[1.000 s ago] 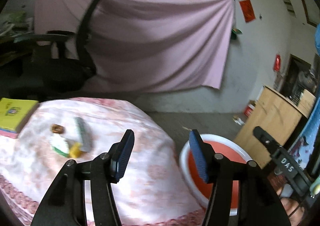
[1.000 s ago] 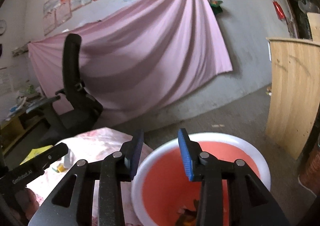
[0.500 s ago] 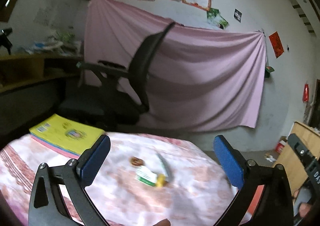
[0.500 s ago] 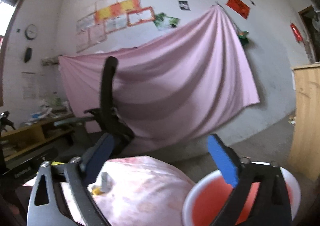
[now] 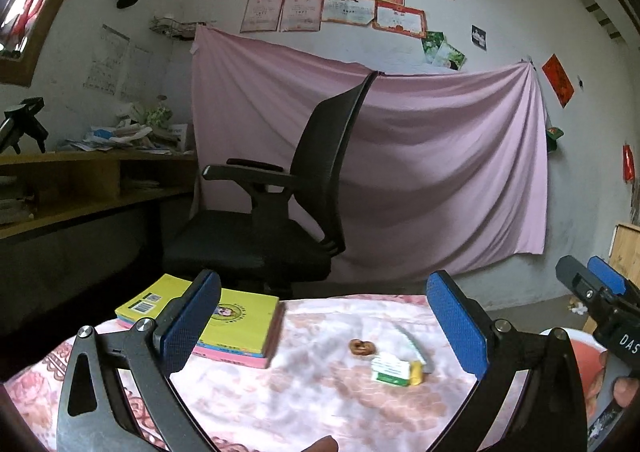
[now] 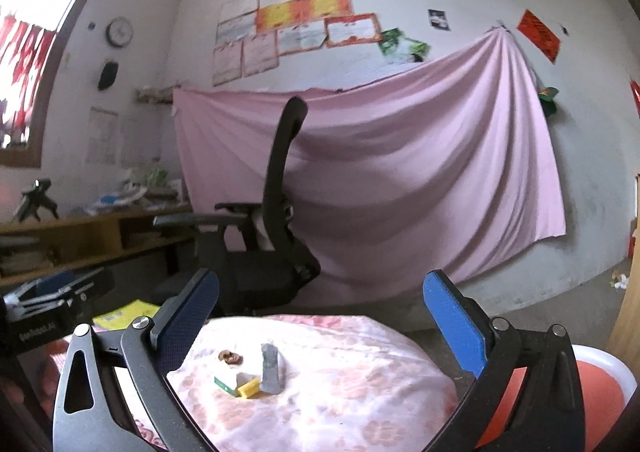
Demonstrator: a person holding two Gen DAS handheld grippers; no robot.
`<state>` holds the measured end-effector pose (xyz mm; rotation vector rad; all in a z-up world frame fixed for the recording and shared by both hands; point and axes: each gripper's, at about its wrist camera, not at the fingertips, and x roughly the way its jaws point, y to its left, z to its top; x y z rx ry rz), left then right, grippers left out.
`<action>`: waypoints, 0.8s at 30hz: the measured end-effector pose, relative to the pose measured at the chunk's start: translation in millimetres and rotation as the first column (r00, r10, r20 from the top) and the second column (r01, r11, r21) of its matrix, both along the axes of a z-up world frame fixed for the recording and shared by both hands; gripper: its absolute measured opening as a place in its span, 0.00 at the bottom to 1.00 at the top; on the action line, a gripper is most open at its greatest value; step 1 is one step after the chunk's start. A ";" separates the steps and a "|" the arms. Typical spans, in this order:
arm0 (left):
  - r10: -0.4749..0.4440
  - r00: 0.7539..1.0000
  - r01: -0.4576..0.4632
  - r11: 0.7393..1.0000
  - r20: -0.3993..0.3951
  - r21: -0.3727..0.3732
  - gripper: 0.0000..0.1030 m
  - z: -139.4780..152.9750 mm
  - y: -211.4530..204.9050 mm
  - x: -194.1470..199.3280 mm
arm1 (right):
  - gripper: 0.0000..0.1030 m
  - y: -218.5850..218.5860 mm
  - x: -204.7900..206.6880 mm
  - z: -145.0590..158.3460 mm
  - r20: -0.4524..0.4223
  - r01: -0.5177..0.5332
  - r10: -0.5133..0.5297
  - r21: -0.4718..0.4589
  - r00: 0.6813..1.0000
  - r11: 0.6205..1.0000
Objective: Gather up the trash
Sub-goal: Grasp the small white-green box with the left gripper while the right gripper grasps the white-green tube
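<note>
Small trash lies on the pink floral tablecloth: a brown scrap, a green-white wrapper with a yellow piece, and a silver-grey wrapper. The right wrist view shows the same scrap, green-white wrapper, yellow piece and silver wrapper. My left gripper is wide open and empty above the table's near side. My right gripper is wide open and empty, right of the trash. A red basin with a white rim sits at the lower right.
A yellow book on a pink one lies at the table's left. A black office chair stands behind the table before a pink hanging sheet. A cluttered wooden shelf runs along the left wall. A wooden cabinet stands at the right.
Both grippers have opened from nearly closed to wide open. Both have swung from over the red basin up and left toward the table and its trash.
</note>
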<state>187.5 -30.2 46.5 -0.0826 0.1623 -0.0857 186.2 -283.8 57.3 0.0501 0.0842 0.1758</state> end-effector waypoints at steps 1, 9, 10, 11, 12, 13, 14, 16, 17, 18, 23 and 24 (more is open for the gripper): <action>0.003 1.000 -0.003 1.000 -0.006 0.009 0.98 -2.5 2.2 3.4 | 1.00 4.1 4.6 -2.0 -0.013 -0.003 0.003 -0.012 1.000 1.000; -0.025 0.984 0.034 0.998 -0.175 0.048 0.98 -19.3 13.6 40.1 | 0.96 23.2 47.7 -18.4 -0.192 -0.035 0.023 -0.058 0.981 0.998; -0.032 0.978 0.042 0.998 -0.205 0.040 0.98 -21.3 15.3 46.4 | 0.93 25.1 50.6 -21.4 -0.213 -0.041 0.028 -0.060 0.977 0.997; -0.044 0.973 0.052 0.998 -0.227 0.028 0.97 -23.4 17.1 51.0 | 0.88 28.3 58.5 -25.0 -0.252 -0.054 0.036 -0.067 0.967 0.996; -0.050 0.968 0.057 0.998 -0.246 0.018 0.97 -25.5 18.4 55.2 | 0.80 30.7 63.7 -27.6 -0.280 -0.060 0.037 -0.075 0.959 0.995; -0.064 0.961 0.068 0.998 -0.270 0.005 0.97 -28.4 19.5 60.1 | 0.77 33.9 70.4 -31.2 -0.317 -0.074 0.044 -0.083 0.947 0.994; -0.079 0.952 0.081 0.997 -0.297 -0.005 0.94 -30.6 20.1 64.5 | 0.76 36.7 77.1 -35.2 -0.356 -0.095 0.059 -0.085 0.933 0.992; -0.105 0.927 0.103 0.994 -0.360 -0.023 0.90 -38.2 20.0 74.6 | 0.68 39.4 87.6 -43.5 -0.420 -0.128 0.084 -0.078 0.904 0.989; -0.112 0.916 0.109 0.994 -0.385 -0.029 0.86 -41.4 18.8 78.3 | 0.63 39.9 93.1 -47.4 -0.453 -0.146 0.099 -0.071 0.886 0.987; -0.118 0.900 0.113 0.993 -0.419 -0.038 0.79 -45.9 18.9 83.8 | 0.60 40.4 102.2 -53.1 -0.502 -0.165 0.116 -0.054 0.857 0.985; -0.173 0.827 0.141 0.985 -0.535 -0.101 0.62 -62.6 17.7 102.0 | 0.43 40.2 122.0 -70.4 -0.609 -0.208 0.182 0.027 0.772 0.978; -0.190 0.818 0.150 0.982 -0.543 -0.118 0.61 -64.2 17.0 103.8 | 0.43 42.1 124.0 -72.3 -0.620 -0.216 0.191 0.036 0.761 0.976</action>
